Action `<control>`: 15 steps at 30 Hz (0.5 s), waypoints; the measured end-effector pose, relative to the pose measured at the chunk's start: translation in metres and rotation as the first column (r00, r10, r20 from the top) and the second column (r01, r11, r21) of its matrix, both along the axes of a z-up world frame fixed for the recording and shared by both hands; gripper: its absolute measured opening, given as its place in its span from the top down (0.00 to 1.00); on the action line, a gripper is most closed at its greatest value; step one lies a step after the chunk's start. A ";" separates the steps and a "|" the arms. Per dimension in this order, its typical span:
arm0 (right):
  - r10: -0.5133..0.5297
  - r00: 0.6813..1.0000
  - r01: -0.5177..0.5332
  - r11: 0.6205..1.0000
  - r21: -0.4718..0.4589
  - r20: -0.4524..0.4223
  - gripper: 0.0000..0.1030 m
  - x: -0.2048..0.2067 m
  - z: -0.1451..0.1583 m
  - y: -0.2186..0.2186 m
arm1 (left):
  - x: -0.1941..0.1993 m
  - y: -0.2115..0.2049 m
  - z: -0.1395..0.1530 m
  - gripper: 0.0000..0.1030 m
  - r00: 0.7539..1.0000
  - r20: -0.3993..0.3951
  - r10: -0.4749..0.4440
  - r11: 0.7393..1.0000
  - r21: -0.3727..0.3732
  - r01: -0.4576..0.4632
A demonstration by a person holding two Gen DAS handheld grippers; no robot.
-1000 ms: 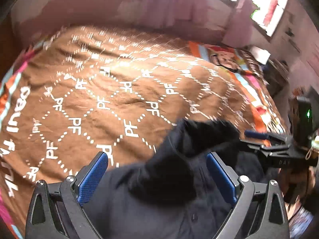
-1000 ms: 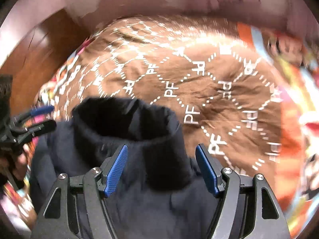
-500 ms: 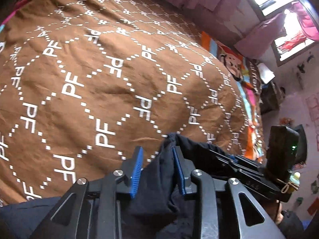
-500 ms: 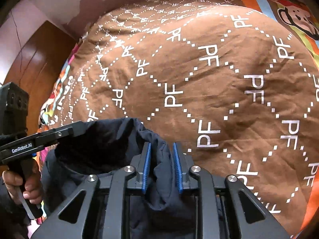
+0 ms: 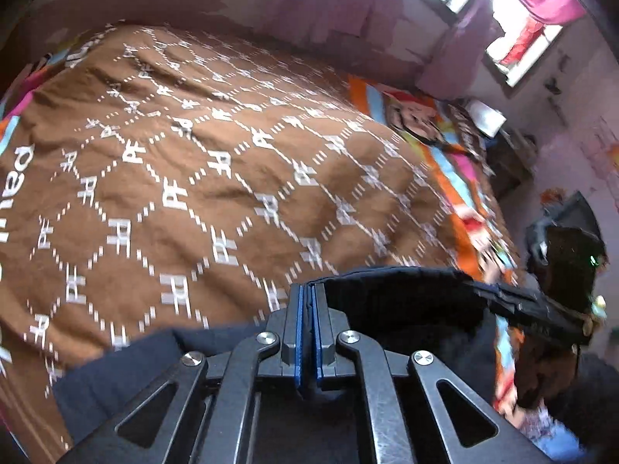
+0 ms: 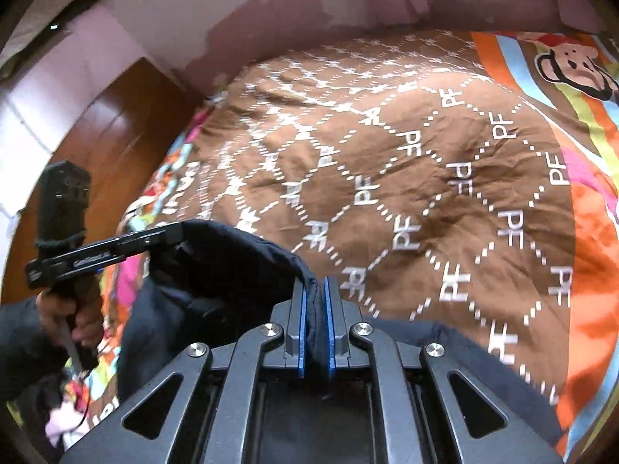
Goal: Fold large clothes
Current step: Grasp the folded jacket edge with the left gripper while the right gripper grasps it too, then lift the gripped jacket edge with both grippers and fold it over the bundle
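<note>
Both grippers, left (image 5: 308,332) and right (image 6: 314,332), pinch one dark garment (image 6: 232,270) edge; its span runs three-to-nine o'clock between them, bedspread (image 6: 445,193) lying toward twelve.

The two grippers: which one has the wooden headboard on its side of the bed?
The left gripper. In the right wrist view it pinches the dark garment before the wooden headboard; the right gripper is beside the monkey print.

Ahead of me the brown bedspread (image 5: 240,178) lay bare and open to the far wall (image 6: 271,4). The dark garment (image 6: 232,266) hung stretched between my fingers (image 6: 302,332), closing that gap. A wooden panel (image 6: 108,154) bounded the bed's left side.
</note>
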State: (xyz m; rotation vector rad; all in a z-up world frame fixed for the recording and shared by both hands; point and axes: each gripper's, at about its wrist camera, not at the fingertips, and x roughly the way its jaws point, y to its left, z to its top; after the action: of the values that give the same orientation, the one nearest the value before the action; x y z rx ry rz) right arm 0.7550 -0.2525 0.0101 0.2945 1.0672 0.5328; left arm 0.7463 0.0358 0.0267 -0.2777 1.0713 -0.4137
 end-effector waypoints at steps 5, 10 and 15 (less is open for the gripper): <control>0.098 0.992 -0.102 0.994 -0.046 -0.080 0.93 -0.036 -0.015 0.002 | -0.040 -0.011 -0.016 0.96 0.983 -0.141 -0.118 0.989 0.067 0.129; 0.111 0.974 -0.134 0.986 -0.102 -0.199 0.93 -0.048 -0.053 0.012 | -0.046 -0.032 -0.051 0.96 0.956 -0.247 -0.158 0.966 0.161 0.201; 0.057 0.958 -0.079 0.995 -0.067 -0.282 0.93 -0.053 -0.096 0.012 | -0.047 -0.045 -0.097 0.96 0.932 -0.334 -0.139 0.954 0.208 0.217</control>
State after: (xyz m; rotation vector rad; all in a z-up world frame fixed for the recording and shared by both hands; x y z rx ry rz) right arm 0.7025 -0.2407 -0.0864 0.2707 1.3743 0.5200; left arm 0.6989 -0.0097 -0.0700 -0.0262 1.4569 -0.4051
